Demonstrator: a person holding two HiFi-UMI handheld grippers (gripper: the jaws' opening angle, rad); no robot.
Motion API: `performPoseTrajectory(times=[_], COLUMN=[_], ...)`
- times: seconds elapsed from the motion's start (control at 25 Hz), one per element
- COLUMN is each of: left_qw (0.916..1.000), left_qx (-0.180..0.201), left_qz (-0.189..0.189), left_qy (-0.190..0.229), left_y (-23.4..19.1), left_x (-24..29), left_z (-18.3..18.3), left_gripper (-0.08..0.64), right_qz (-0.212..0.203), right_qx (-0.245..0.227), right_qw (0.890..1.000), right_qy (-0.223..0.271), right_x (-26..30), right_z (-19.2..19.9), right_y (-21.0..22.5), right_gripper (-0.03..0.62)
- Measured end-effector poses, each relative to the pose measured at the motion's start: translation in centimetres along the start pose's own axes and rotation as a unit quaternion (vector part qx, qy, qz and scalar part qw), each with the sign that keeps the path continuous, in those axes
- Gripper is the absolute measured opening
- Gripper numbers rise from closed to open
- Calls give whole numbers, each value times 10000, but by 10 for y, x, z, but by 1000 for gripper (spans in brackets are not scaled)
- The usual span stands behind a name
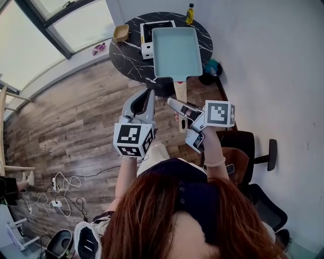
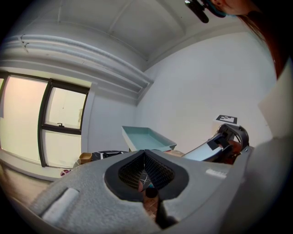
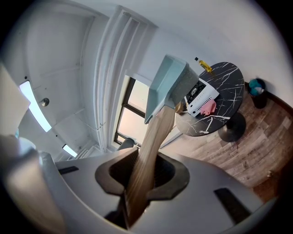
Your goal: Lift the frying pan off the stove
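Note:
The frying pan [image 1: 176,50] is a rectangular pale-teal pan with a long wooden handle [image 1: 180,91]. In the head view it hangs over the round black marble table [image 1: 126,58], beside the white portable stove [image 1: 147,49]. My right gripper [image 1: 177,105] is shut on the wooden handle [image 3: 151,146], and the pan [image 3: 167,87] tilts up beyond it. My left gripper [image 1: 145,97] is left of the handle with its jaws together and nothing in them. The left gripper view shows the pan [image 2: 146,137] ahead and the right gripper [image 2: 219,146] to the right.
On the table stand a tan bowl [image 1: 120,33] and a yellow bottle [image 1: 190,13]. A teal bin [image 1: 211,68] sits by the table's foot near the white wall. A dark chair [image 1: 245,152] is at my right, and cables [image 1: 61,187] lie on the wood floor at left.

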State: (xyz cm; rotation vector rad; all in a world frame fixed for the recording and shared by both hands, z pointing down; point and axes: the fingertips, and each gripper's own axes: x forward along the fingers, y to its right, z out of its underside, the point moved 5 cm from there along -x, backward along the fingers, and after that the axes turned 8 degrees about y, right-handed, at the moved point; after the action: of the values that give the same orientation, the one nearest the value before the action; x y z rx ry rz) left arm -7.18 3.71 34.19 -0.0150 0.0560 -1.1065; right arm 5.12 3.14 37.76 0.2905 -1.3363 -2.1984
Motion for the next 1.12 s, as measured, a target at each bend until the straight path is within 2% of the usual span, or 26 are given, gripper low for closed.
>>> performPoseTrajectory(times=[0.52,1.12], left_qw=[9999,9999], left_qx=[77,126], left_qz=[-86,4], left_qy=[-39,-27], left_y=[49,95], left_x=[-26,-58], left_z=[0,-3], left_gripper=[14,14], right_qz=[-135,-196], right_qx=[-43,-129], right_qw=[9998,9997], right_qy=[-102,-68], right_x=[-53,-101], right_z=[22,48], right_y=[-12,-28], right_gripper=[81,83])
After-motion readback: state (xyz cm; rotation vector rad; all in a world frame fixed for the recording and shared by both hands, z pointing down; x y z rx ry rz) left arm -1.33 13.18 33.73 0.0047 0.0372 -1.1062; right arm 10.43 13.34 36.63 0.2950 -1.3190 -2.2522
